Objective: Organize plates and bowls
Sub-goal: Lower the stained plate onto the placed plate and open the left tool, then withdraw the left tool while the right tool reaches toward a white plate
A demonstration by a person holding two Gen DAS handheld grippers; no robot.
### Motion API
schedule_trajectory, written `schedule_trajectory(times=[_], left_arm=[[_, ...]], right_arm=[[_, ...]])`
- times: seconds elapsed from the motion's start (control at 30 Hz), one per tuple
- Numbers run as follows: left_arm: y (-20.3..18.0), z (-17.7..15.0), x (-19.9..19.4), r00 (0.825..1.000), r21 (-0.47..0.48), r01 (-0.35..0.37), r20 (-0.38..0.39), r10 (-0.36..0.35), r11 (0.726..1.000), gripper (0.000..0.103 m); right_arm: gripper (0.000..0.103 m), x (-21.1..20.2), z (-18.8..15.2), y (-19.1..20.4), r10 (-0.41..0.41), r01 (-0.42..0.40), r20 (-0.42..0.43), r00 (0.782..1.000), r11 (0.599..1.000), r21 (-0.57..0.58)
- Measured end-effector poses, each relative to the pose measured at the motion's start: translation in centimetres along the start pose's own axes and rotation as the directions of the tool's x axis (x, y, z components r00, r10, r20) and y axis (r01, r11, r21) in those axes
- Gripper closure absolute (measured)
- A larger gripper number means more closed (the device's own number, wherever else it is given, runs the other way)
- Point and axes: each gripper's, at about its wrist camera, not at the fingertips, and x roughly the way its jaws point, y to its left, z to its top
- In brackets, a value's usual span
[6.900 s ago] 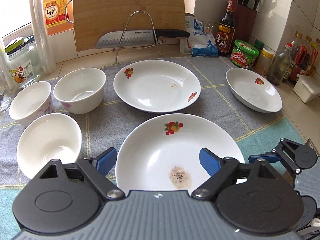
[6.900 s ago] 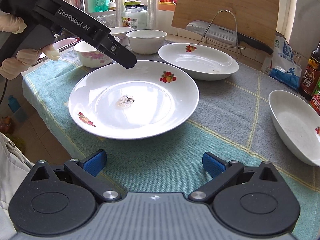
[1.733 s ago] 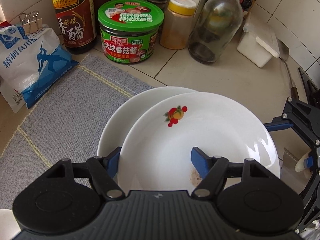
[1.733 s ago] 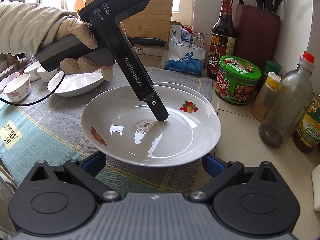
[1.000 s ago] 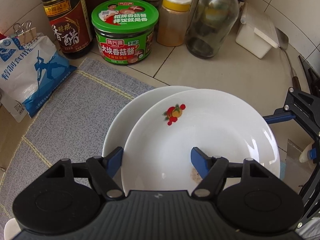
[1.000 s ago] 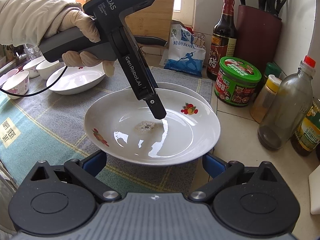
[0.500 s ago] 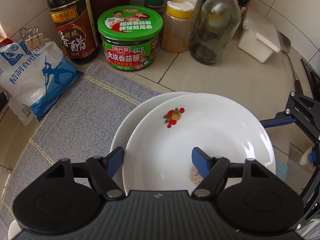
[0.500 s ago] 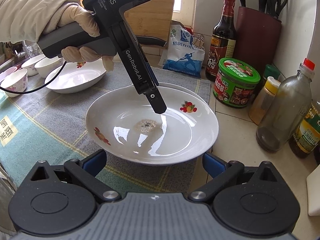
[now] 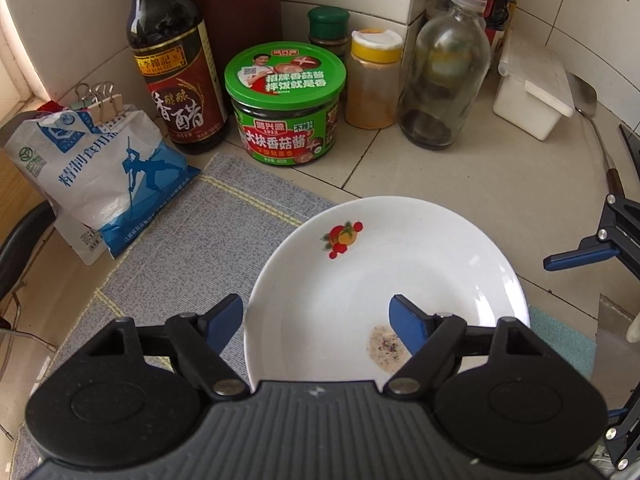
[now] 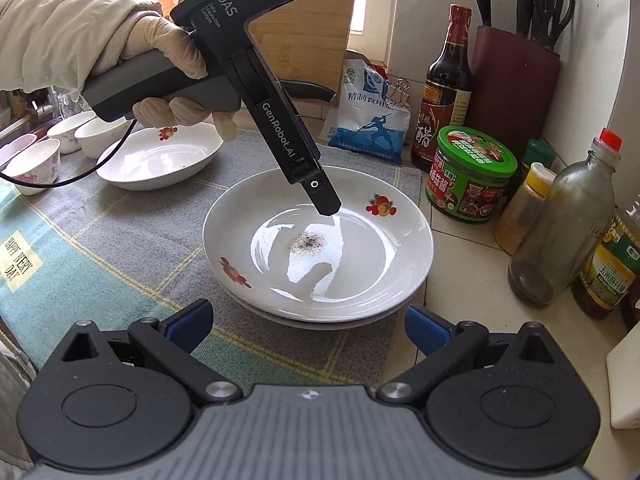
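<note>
Your left gripper [image 9: 316, 318] has just been opening; jaws straddle the near rim of the top plate [image 9: 400, 264], pads off it; in the right view its tips hang just above the plate. That plate sits nested on a 2nd plate [image 10: 320, 318] at the cloth's [image 10: 120, 248] right edge. Your right gripper [image 10: 306, 326] is open, empty, just short of the stack. 1 more plate [image 10: 160, 162] and 3 bowls [image 10: 36, 160] sit near the cloth's far-left corner.
</note>
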Motion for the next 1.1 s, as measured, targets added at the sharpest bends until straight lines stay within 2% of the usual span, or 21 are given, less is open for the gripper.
schedule_trajectory(times=[0.17,0.4,0.53,0.67,0.77,0.83,0.97,1.1], left_arm=[[-0.3,-1.1,-2.7,0.993,-0.029,-0.074,0.094,0.077,0.997,0.022],[-1.4,-5.8,-8.3,0.965,-0.174,-0.148,0.191,0.181,0.974,0.015],[-1.4,-9.6,-10.3,0.948,-0.283,-0.212,0.173,0.267,0.935,0.015],[-0.5,-13.6,-11.5,0.932,-0.409,-0.264,0.126,0.340,0.874,0.015],[0.0,-16.5,-11.9,0.913,-0.452,-0.319,0.088,0.397,0.833,0.015],[0.5,-18.2,-12.0,0.908,-0.471,-0.335,0.070,0.413,0.816,0.015],[2.0,-21.6,-12.0,0.912,-0.522,-0.330,0.040,0.409,0.786,0.015],[3.1,-23.7,-11.5,0.906,-0.525,-0.353,0.015,0.423,0.774,0.015]], right_arm=[[0.000,-0.7,0.2,0.2,-0.014,0.014,0.020,1.000,1.000,0.013],[0.000,-1.0,1.2,0.7,-0.021,0.020,0.041,0.999,1.000,0.019],[0.000,-0.5,2.2,1.8,0.010,-0.010,0.050,0.999,1.000,0.002],[0.000,0.2,3.3,3.2,0.047,-0.045,0.059,0.997,0.999,-0.023],[0.000,0.9,4.3,4.4,0.072,-0.070,0.058,0.996,0.997,-0.039],[0.000,1.3,4.9,5.5,0.085,-0.082,0.056,0.995,0.995,-0.056],[0.000,2.1,5.9,7.9,0.086,-0.084,0.031,0.996,0.994,-0.073],[0.000,2.9,6.7,10.2,0.080,-0.079,0.000,0.997,0.993,-0.088]])
